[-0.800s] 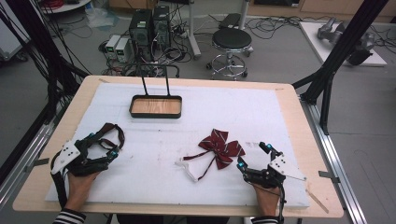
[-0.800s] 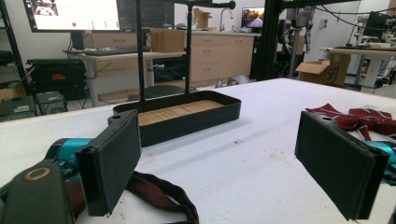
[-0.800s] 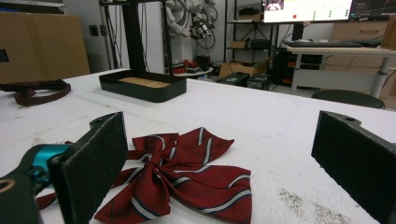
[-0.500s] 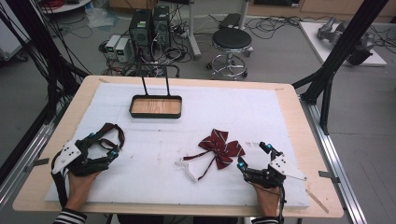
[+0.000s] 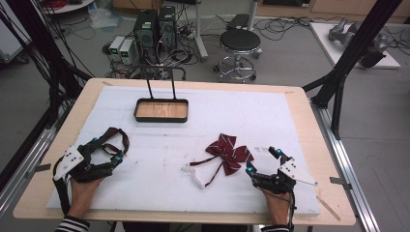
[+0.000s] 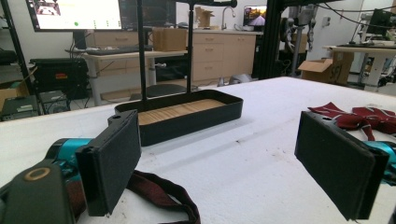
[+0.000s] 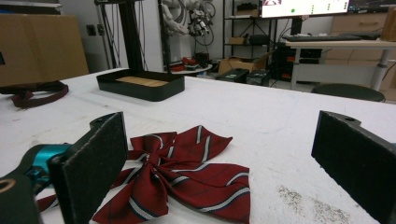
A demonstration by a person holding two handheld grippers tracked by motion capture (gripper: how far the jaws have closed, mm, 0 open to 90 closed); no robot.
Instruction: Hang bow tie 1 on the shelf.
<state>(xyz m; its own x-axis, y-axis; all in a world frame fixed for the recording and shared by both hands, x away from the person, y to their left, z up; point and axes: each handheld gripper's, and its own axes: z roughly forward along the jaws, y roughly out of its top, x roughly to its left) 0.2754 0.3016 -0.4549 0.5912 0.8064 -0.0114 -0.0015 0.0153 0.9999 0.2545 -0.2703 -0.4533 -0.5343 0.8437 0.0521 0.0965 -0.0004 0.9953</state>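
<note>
A striped bow tie (image 5: 228, 153) lies flat on the counter (image 5: 300, 121), just ahead of the right gripper (image 5: 263, 162), whose jaws stand wide and empty. The left gripper (image 5: 109, 147), also wide open and holding nothing, rests beside a dark strap (image 5: 121, 137). The risk: 1 pad snagging the thin white band (image 5: 193, 175) and dragging the bow tie askew.

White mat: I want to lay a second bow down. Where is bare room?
Free: the white mat right of the black tray, and the stretch between the left gripper and the red bow tie. Crowded: around the bow tie near the right gripper.
</note>
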